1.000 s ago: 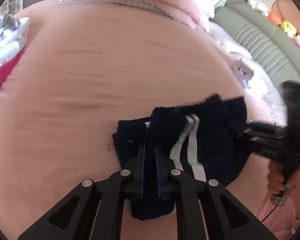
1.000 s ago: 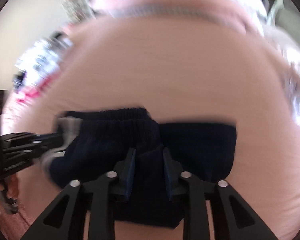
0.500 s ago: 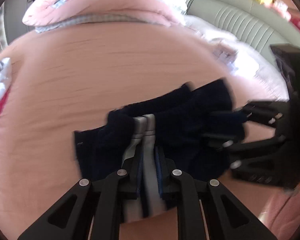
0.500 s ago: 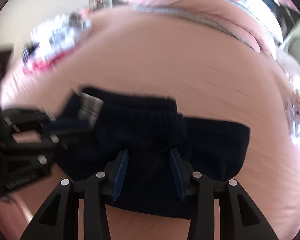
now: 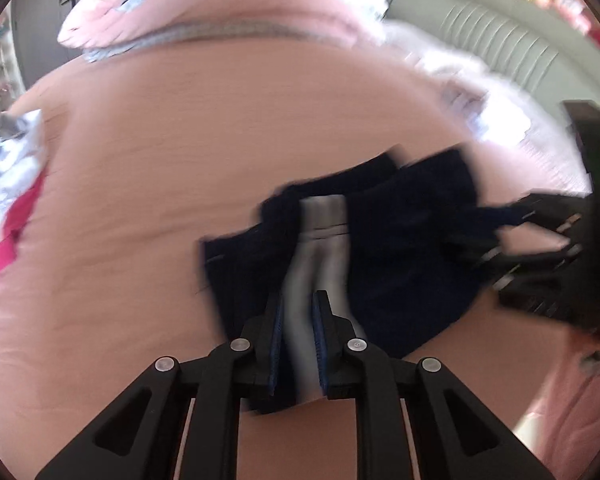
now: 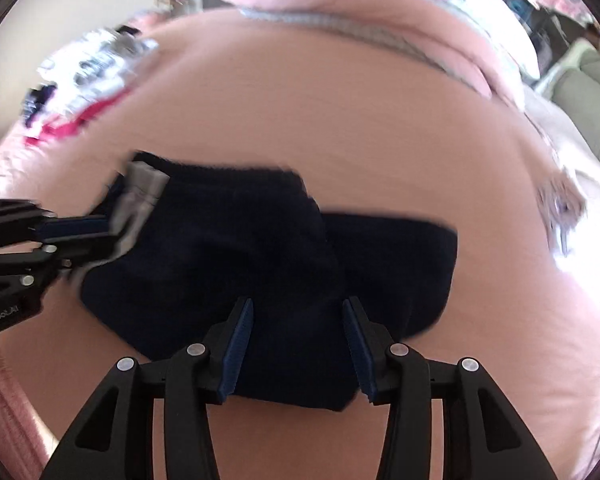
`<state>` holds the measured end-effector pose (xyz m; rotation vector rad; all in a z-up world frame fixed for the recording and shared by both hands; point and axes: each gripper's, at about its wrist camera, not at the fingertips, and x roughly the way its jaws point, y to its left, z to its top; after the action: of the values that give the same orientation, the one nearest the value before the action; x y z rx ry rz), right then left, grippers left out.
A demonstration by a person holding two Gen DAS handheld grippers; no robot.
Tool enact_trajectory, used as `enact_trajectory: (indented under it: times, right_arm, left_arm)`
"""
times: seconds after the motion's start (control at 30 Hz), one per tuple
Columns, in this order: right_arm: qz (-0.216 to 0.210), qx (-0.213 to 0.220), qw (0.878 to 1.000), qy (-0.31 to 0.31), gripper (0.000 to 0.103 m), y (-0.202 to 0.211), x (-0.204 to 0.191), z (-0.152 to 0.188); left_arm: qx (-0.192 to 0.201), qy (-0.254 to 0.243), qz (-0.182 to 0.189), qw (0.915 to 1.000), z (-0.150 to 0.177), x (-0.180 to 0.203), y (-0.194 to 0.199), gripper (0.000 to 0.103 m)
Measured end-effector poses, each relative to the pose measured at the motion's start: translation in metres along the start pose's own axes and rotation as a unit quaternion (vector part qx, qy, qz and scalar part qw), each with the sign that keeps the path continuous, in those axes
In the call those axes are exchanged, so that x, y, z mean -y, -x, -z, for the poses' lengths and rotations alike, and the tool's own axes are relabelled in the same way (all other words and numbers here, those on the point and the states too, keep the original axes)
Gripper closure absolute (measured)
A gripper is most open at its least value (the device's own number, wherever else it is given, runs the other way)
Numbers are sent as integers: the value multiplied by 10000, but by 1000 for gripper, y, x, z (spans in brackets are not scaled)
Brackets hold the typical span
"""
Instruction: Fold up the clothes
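Left gripper (image 5: 297, 340): jaws narrow, pads pinching the grey-striped edge of the shorts; the fabric passes between the blue pads and runs out at the near side.
Left fingers (image 5: 275, 334): touching the cloth on both sides of the stripe.
Right gripper (image 6: 298, 350): jaws at a middling width and just been opening; dark fabric lies between them, but the pads stand clear of it on either side.
Right fingers (image 6: 239, 344): apart from the cloth fold, one to its left, one to its right.
Shorts (image 6: 268, 264): dark navy, lying partly folded on the bed, near edge under both grippers, ribbed waistband at the far side.
Stripe (image 5: 324, 216): grey band, running from the left gripper's pads away toward the waistband; in the right wrist view it sits at the far left corner of the garment, beside the left gripper.
Right leg panel (image 6: 404, 256): spread flat to the right of the folded middle part.
Bed (image 5: 220, 128): pink sheet, bearing the shorts; mostly smooth, with light creases.
Clothes pile (image 5: 8, 184): white, grey and magenta, on the left of the bed, well apart from the shorts.
Quilt (image 6: 380, 4): pink, folded, at the far end of the bed.
Sofa (image 5: 500, 40): grey-green, far right, beyond the bed.
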<state>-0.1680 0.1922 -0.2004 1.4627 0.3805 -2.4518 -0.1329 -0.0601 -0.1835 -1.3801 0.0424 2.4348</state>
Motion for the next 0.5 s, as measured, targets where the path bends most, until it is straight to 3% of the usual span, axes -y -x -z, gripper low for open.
enact_trajectory:
  times: [0.07,0.2,0.27,0.37,0.43,0.47,0.5]
  right_arm:
    - [-9,-26,9997,-226,56,5,9,0]
    - [194,271,9977,-595,53,28,23,-7]
    - [8,334,9964,-781,53,32,24,-9]
    - [-102,231,9972,-702,53,22,14,-10]
    - [27,47,9983,-584,53,7,6,-8]
    - [81,-34,9982,-598,52,2,8,-4]
    - [93,-89,9979,-640,46,-2,11,0]
  left_arm:
    - [59,392,200,9990,0,-15,9,90]
    - [258,753,-232,9966,4,-33,23,88]
    - [371,945,104,9948,-2,-31,24,88]
    - [446,749,324,9957,-6,-13,20,87]
    - [145,630,119,9978,-3,-8,8,86]
    - [-31,620,-111,9980,1,-10,3,84]
    - [-107,648,-246,9975,5,-15,2,65]
